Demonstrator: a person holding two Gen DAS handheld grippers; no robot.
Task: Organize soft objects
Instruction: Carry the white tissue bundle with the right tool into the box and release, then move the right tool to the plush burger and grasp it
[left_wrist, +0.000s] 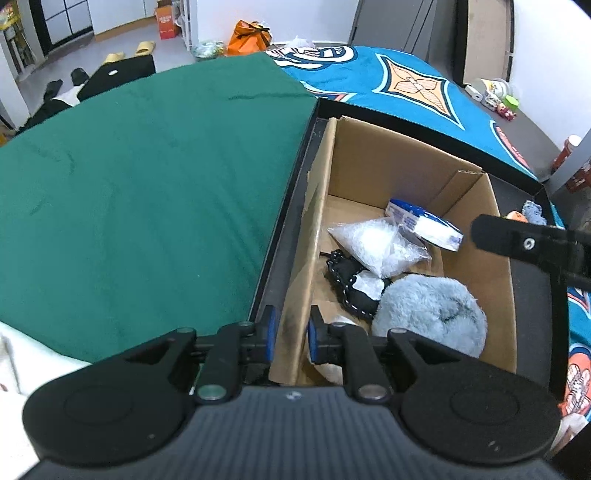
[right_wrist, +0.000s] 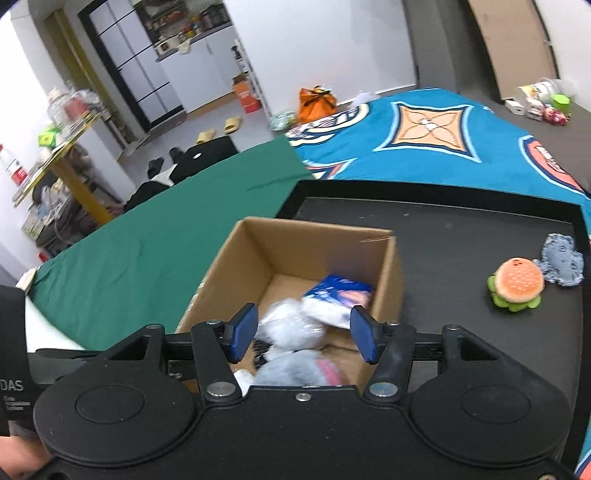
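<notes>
Open brown cardboard box (right_wrist: 388, 273), standing in a shallow black tray (right_wrist: 461, 229) on the bed. Inside the box: fluffy pale-blue plush (left_wrist: 428, 314), clear plastic bag of white stuffing (left_wrist: 373, 247), blue-and-white tissue pack (left_wrist: 424, 223), black chained pouch (left_wrist: 345, 277). Right of the box, on the tray: burger-shaped soft toy (right_wrist: 517, 286), touching a grey plush (right_wrist: 563, 264). Left claw (left_wrist: 290, 332): narrow, straddling the box's left wall, whether gripping cannot be told. Right claw (right_wrist: 303, 332): wide, empty, above the box.

Left gripper (left_wrist: 290, 332): matte black body showing ribbed grey top plate, two round black side discs, silver pivot bolts, blue pads (left_wrist: 272, 326) lining inner faces of black fingers. Right gripper (right_wrist: 302, 334): wearing same black shell, silver screws, centre screw on front edge, blue pads (right_wrist: 244, 328). Black sleeve (right_wrist: 13, 354) showing pale lettering, bare skin peeking beneath.
</notes>
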